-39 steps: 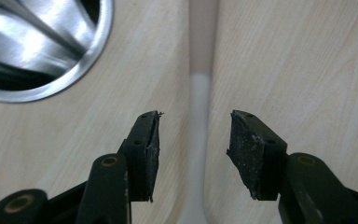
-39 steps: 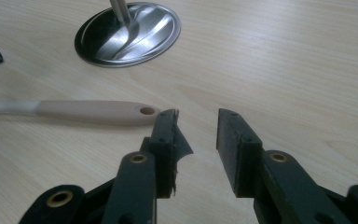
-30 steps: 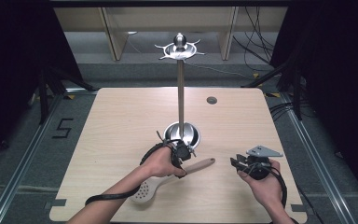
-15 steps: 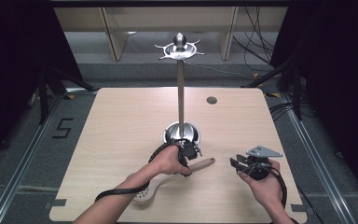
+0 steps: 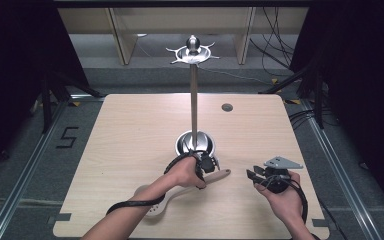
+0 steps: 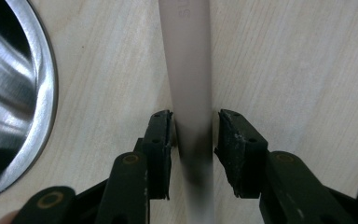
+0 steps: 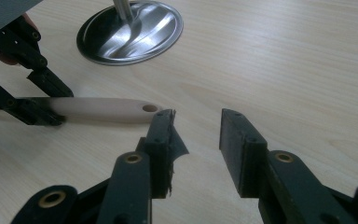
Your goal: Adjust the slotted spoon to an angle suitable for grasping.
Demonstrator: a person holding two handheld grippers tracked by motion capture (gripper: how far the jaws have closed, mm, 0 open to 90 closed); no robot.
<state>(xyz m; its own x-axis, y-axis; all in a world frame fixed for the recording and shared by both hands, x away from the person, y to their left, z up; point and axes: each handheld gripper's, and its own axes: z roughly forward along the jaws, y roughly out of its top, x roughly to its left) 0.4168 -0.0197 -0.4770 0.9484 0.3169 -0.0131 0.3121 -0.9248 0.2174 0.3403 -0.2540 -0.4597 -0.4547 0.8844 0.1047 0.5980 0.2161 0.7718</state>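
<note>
So the left claw (image 5: 211,165) has slid in over the last second, moving from a bit short of the shiny steel dish-shaped base (image 5: 195,143) of the tall metal hanging stand to right next to it, and now it's sitting down over the handle of the pale beige slotted plastic spatula (image 5: 219,174) lying flat on the light wooden tabletop (image 5: 130,130). In the left gripper view the handle runs straight up between the two black pads (image 6: 161,140); one pad looks like it's touching, the other has a sliver of gap, so I'd call it straddling and closing rather than properly clamped. The spatula itself hasn't budged: it lies just in front of the steel base, with the hole end of the handle pointing away from it toward the right claw (image 7: 196,126). That one sits spread wide and empty, well off to the side of the base, same spot as before. My read: the grab is about to happen, and then it's a lift up to one of the hooks on the stand's top ring (image 5: 193,51).
</note>
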